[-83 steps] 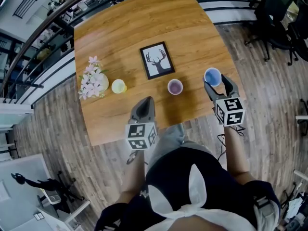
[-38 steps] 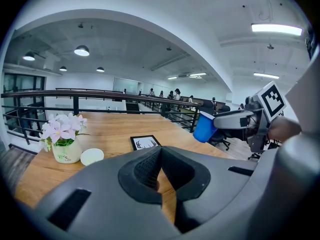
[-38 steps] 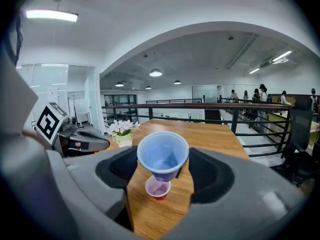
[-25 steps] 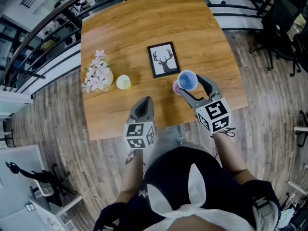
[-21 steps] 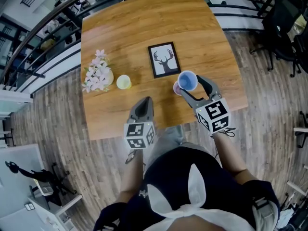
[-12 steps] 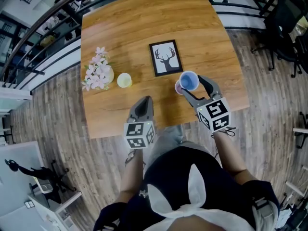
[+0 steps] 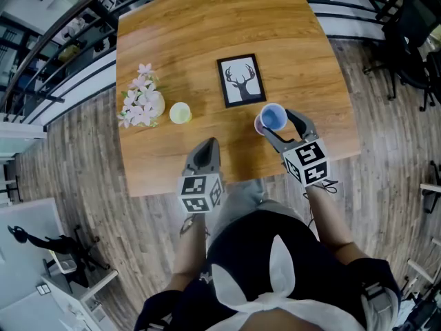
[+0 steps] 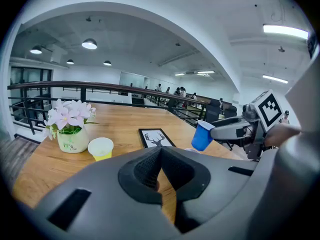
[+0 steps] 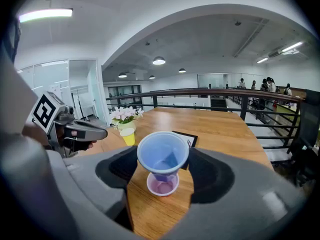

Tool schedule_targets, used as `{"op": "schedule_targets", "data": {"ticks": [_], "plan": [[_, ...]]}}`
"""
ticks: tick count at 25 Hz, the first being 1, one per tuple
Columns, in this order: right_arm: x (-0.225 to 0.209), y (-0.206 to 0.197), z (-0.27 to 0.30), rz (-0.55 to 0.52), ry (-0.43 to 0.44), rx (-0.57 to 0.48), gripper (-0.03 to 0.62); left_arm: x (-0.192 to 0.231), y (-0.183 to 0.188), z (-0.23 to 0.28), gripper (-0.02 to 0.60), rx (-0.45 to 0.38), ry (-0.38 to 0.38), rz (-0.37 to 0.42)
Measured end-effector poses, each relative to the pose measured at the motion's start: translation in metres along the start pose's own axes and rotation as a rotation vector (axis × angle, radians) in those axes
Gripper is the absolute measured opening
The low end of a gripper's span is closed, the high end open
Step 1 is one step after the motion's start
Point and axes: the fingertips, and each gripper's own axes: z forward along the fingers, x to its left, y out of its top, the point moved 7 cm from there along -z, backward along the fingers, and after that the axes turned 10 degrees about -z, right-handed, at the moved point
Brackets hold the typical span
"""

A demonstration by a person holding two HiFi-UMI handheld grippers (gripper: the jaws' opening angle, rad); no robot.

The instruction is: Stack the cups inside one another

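The right gripper [image 9: 162, 156] is gripping an empty blue plastic cup [image 9: 163, 153] upright between wide-set jaws, just above an empty purple plastic cup [image 9: 162, 185] standing on the wooden table [image 9: 150, 209] beneath them. The left gripper [image 8: 160, 170] is hovering with jaws pressed together on nothing; ahead to its left a small yellow plastic cup [image 8: 100, 148] is standing beside a white pot of pink flowers [image 8: 71, 143].

The blue cup [image 9: 163, 154] hung upright, mouth up, pinched between the fingers [image 7: 299, 123] of the right gripper [image 7: 277, 120], directly over the smaller-looking purple cup [image 9: 162, 185], which stood open and upright on the counter [image 7: 207, 33]. The pale yellow cup [image 7: 180, 112] stood upright well apart, toward the counter's left side.
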Motion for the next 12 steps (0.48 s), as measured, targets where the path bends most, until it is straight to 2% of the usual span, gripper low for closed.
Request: {"op": "schedule_targets", "data": {"ticks": [12], "plan": [[0.000,-0.024,0.023,-0.002,0.027,0.074,0.319,0.009,-0.003,0.004,0.009,0.009,0.013,-0.020]]}}
